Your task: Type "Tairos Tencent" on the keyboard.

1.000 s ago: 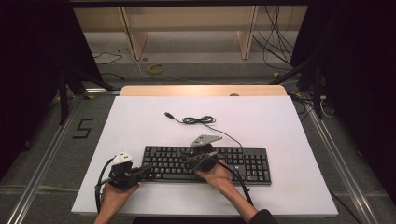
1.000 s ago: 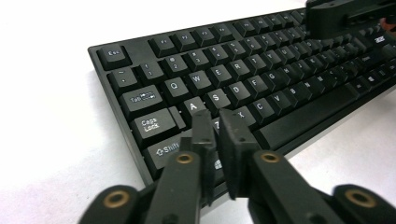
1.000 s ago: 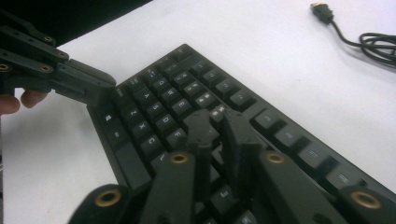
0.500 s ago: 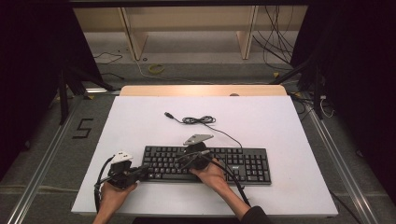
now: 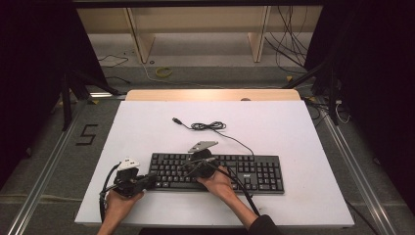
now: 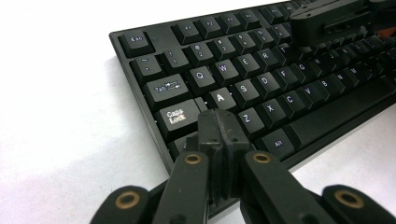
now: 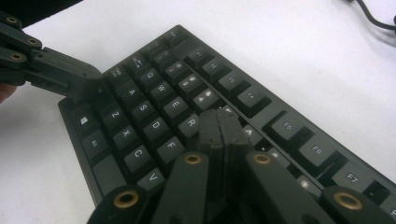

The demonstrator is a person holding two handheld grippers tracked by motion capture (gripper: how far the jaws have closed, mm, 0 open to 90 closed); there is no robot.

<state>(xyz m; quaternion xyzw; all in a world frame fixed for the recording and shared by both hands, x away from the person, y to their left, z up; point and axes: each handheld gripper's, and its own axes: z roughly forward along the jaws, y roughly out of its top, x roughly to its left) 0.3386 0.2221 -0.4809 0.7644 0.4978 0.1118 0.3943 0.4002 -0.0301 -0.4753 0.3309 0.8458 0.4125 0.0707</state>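
A black keyboard point(image 5: 254, 174) lies across the near half of the white table point(image 5: 303, 137). Its cable point(image 5: 209, 126) coils behind it and ends in a loose USB plug point(image 5: 176, 120). My left gripper point(image 5: 148, 180) is shut with nothing in it, tips over the keyboard's left end. In the left gripper view the left gripper point(image 6: 219, 125) hovers by the Caps Lock key point(image 6: 176, 115) and Z. My right gripper point(image 5: 188, 167) is shut and empty over the left-middle keys. In the right gripper view the right gripper point(image 7: 218, 122) sits beside the R key point(image 7: 190, 122), with the left gripper point(image 7: 86, 84) at the keyboard's corner.
A wooden strip point(image 5: 210, 94) edges the table's far side. Beyond it are shelf legs point(image 5: 139, 39), floor cables point(image 5: 288, 44) and a yellow ring point(image 5: 164, 72). A "5" mark point(image 5: 87, 134) is on the floor at left. Metal rails point(image 5: 44, 171) run along both table sides.
My right gripper has slid a little to the left along the keyboard. The left gripper has stayed at the keyboard's left end.
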